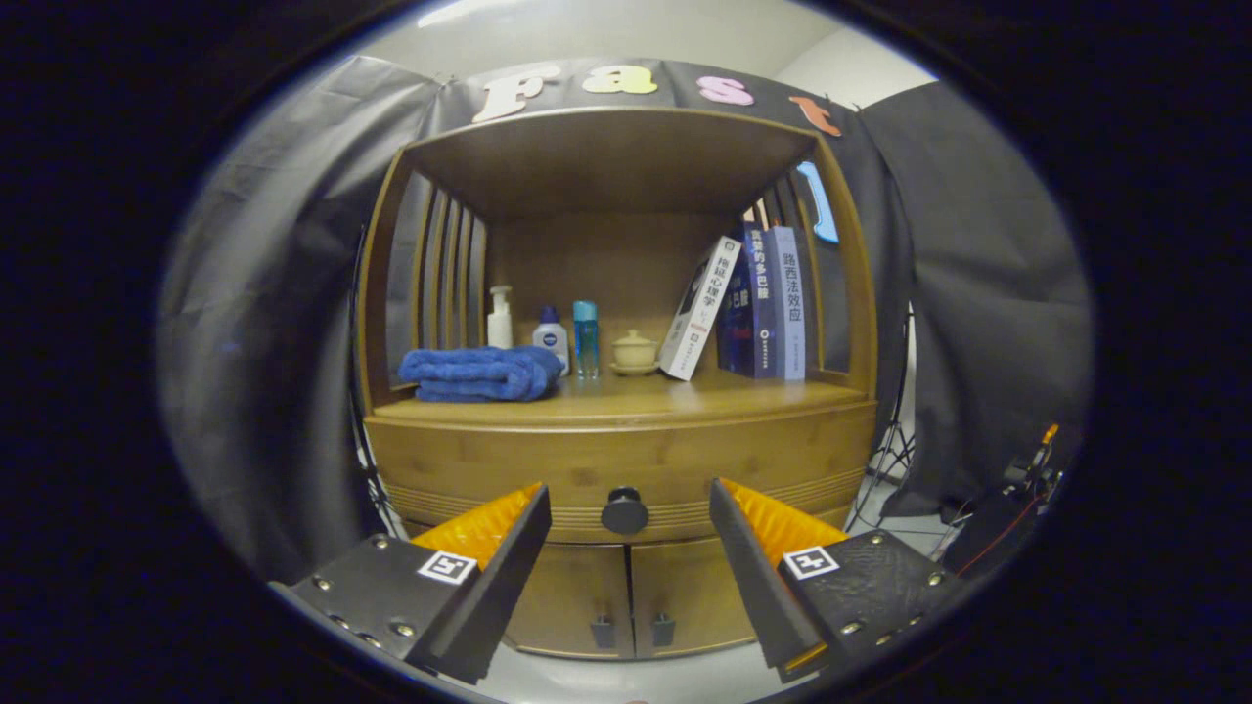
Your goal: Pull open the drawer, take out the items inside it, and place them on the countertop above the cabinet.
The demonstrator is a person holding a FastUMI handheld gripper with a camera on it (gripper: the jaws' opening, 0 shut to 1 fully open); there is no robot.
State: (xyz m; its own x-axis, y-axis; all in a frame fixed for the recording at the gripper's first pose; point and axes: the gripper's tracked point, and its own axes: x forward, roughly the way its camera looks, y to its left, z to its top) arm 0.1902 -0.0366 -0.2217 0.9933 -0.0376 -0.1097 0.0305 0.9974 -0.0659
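Observation:
A wooden cabinet stands ahead with its drawer (489,460) closed. The drawer's round dark knob (624,510) sits a little beyond my fingertips, centred in the gap between them. My gripper (626,499) is open, fingers wide apart with nothing held. The countertop (685,396) above the drawer is a wooden shelf surface. What the drawer contains is hidden.
On the countertop lie a folded blue towel (479,374), a white pump bottle (500,318), two small bottles (585,339), a small lidded cup (635,350) and leaning books (748,303). Two lower doors (626,596) sit under the drawer. A tripod (890,460) and cables stand at the right.

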